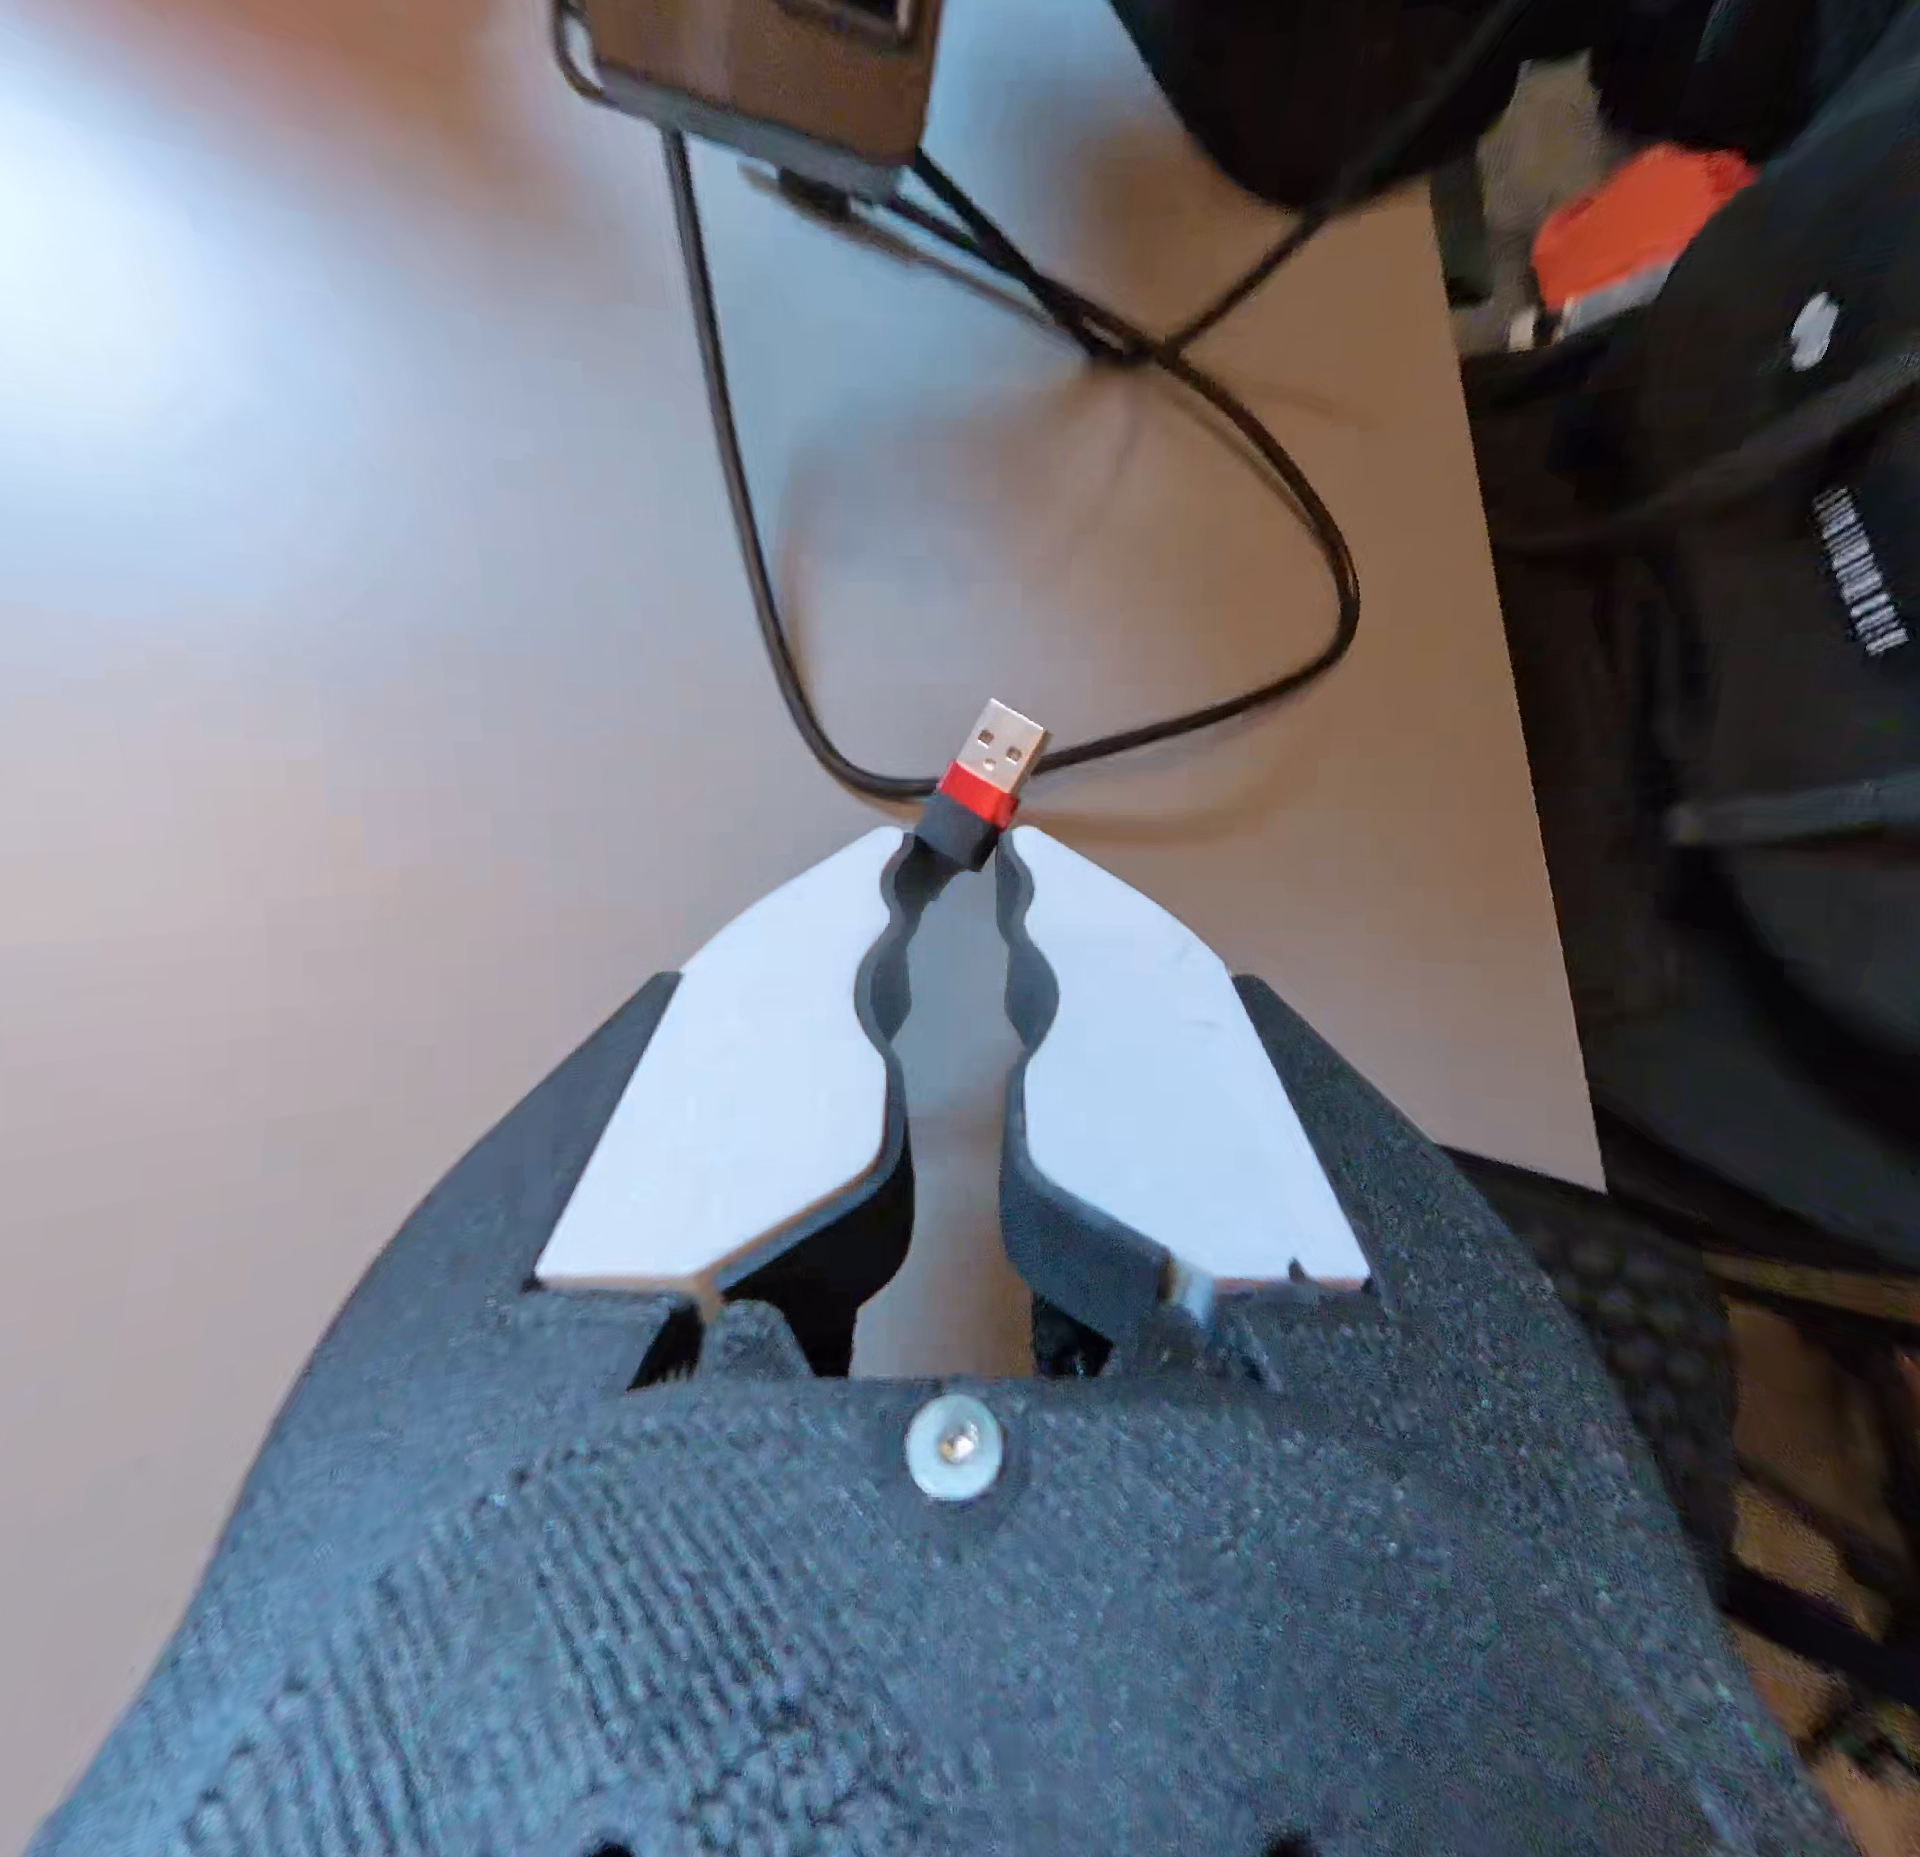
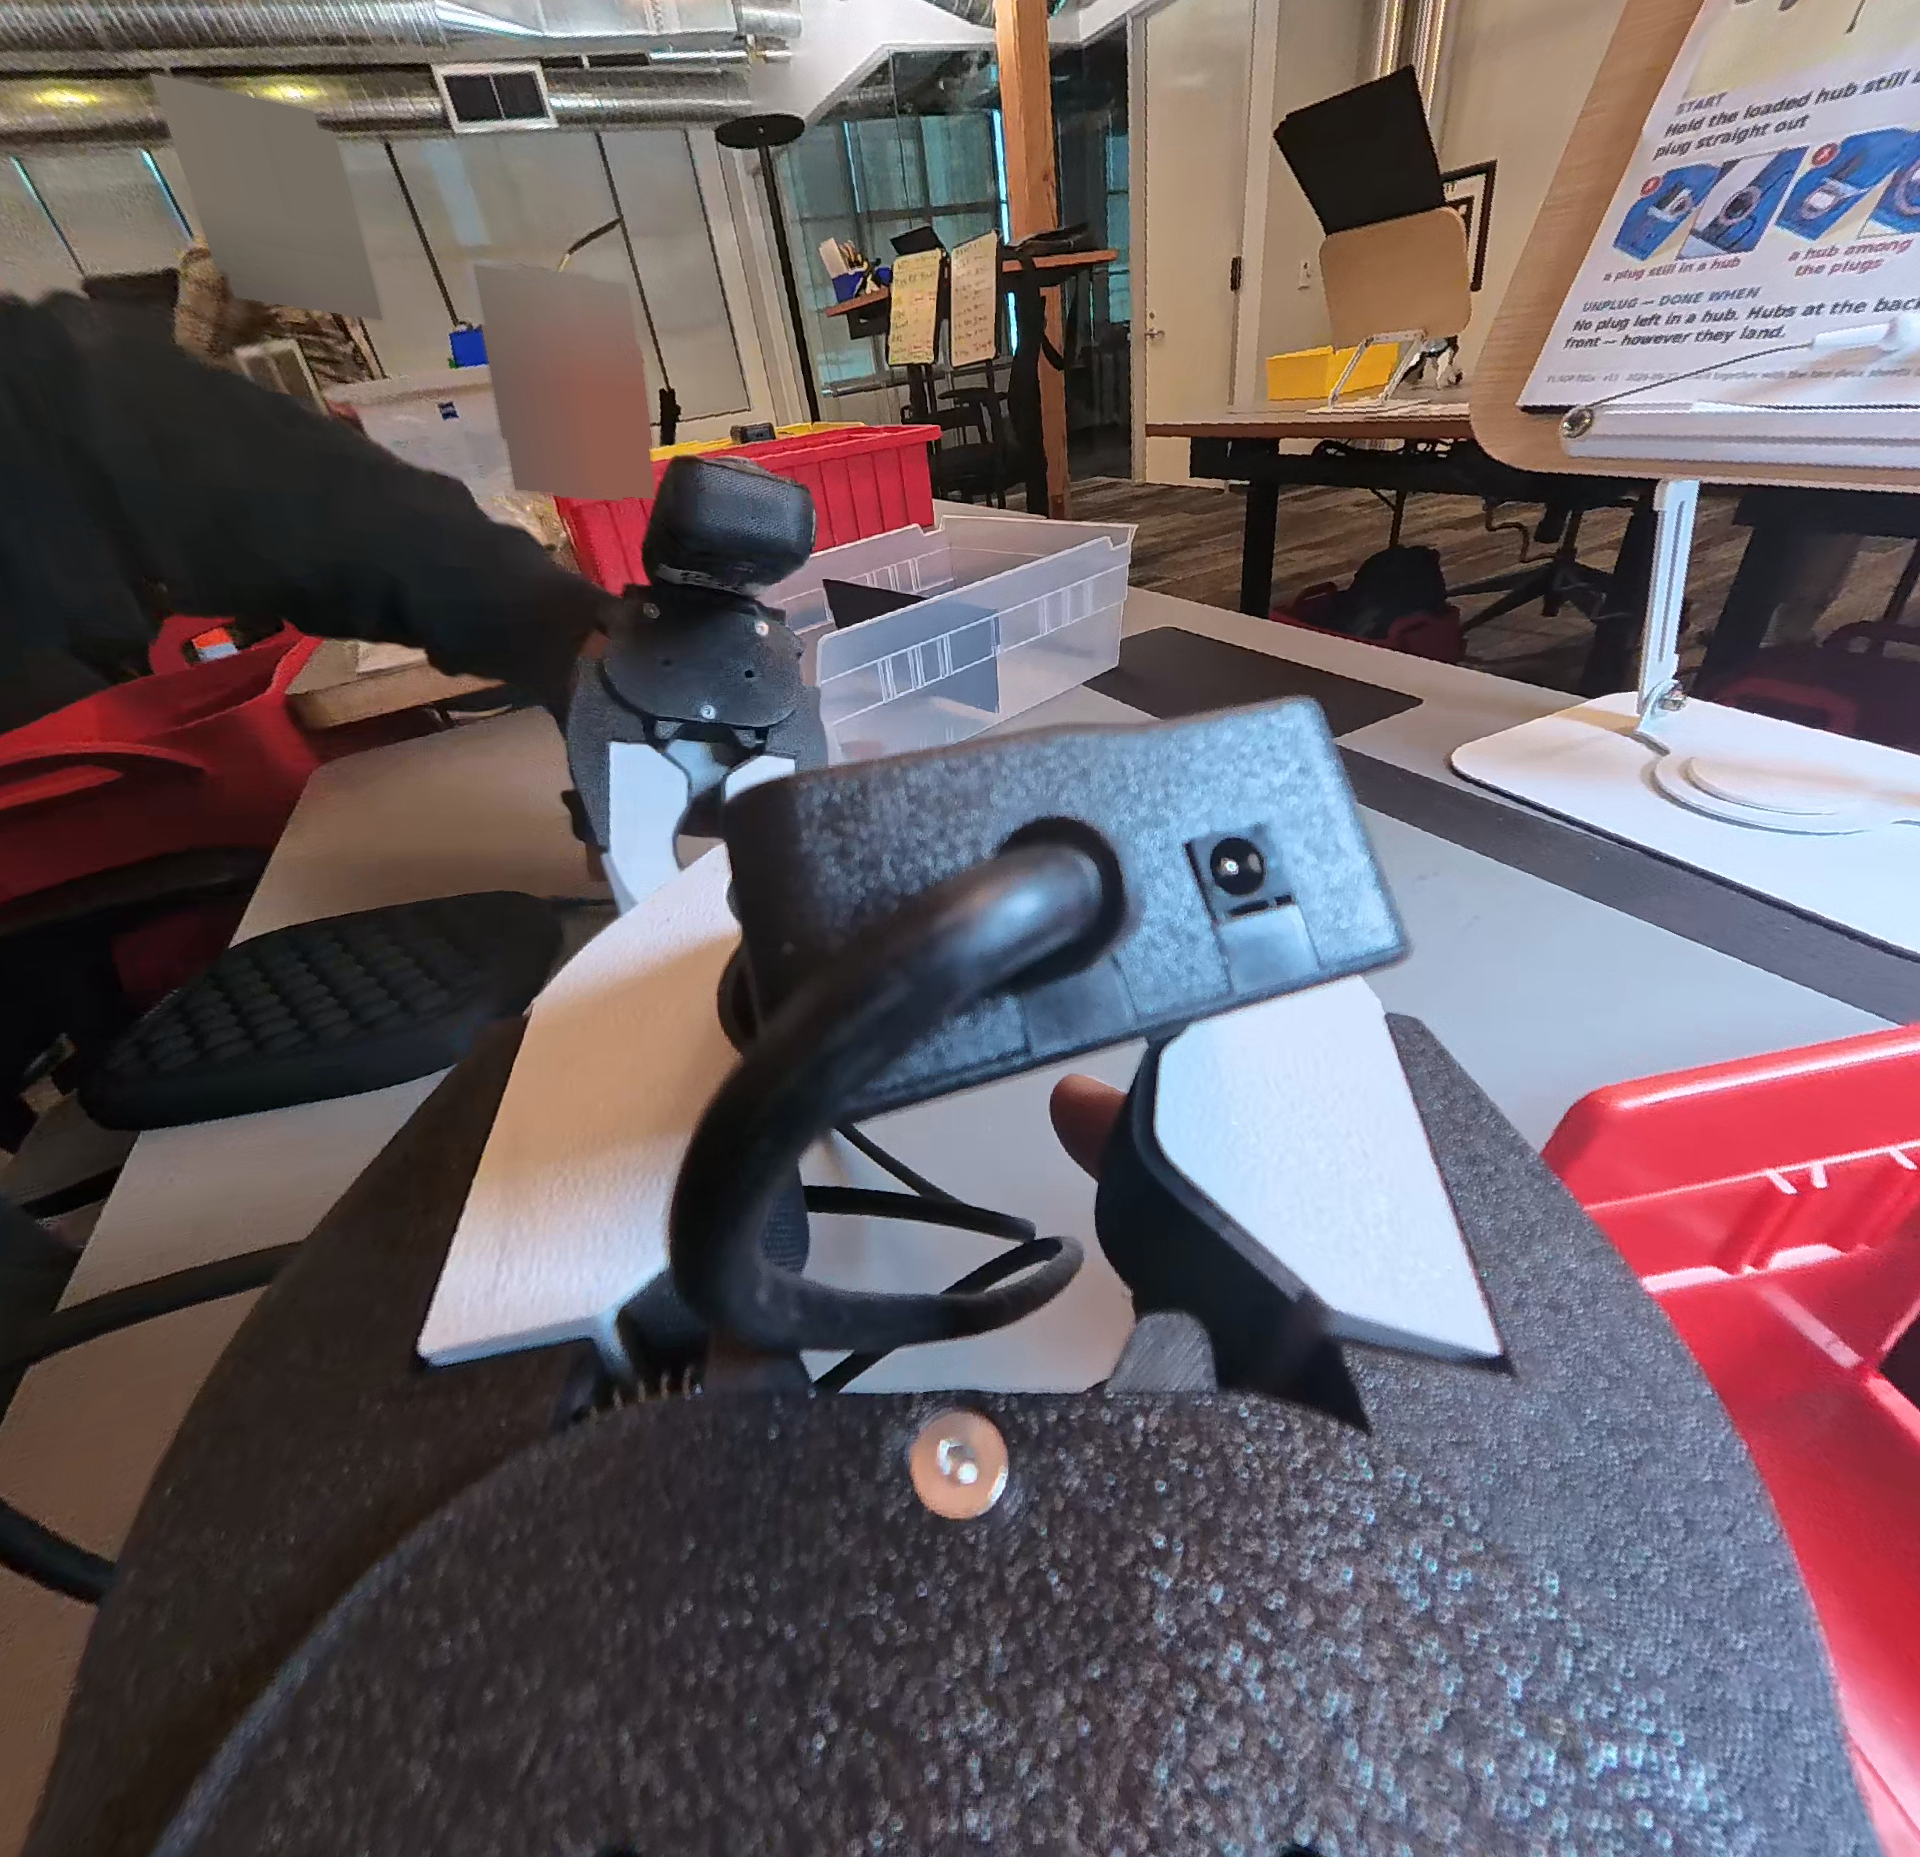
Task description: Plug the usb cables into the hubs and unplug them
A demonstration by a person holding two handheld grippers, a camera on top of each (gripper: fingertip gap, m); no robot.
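A: Left wrist view: your left gripper (image 1: 954, 843) has its jaws clamped on the black collar of the USB plug (image 1: 982, 789). Red band and bare metal shell stick out past the tips, tilted a little to the right. The plug's cable isn't visible behind the jaws.

B: And the hub?

A: The hub (image 1: 764, 36) sits at the top edge, off the surface, one port facing you, well apart from the plug. Its own black cable (image 1: 1299, 519) loops down across the pale surface (image 1: 364, 612).

B: Right side?

A: Right wrist view: your right gripper (image 2: 1039, 1018) has its jaws closed on the hub (image 2: 1060, 872) from below, cable end toward the camera, thick lead (image 2: 831, 1132) curling back over the gripper. The left gripper (image 2: 696, 768) shows just behind the hub.

B: How will they handle?

A: My read: the plug is small, light and rigid, but its smooth collar could twist in the jaws under a push. Your hold on the collar looks right; the metal must stay free. The hub is a stiff, textured box, light enough to pivot between the jaws, and its springy lead may tug it. Grip its flat sides, square the plug to the port, then push straight.
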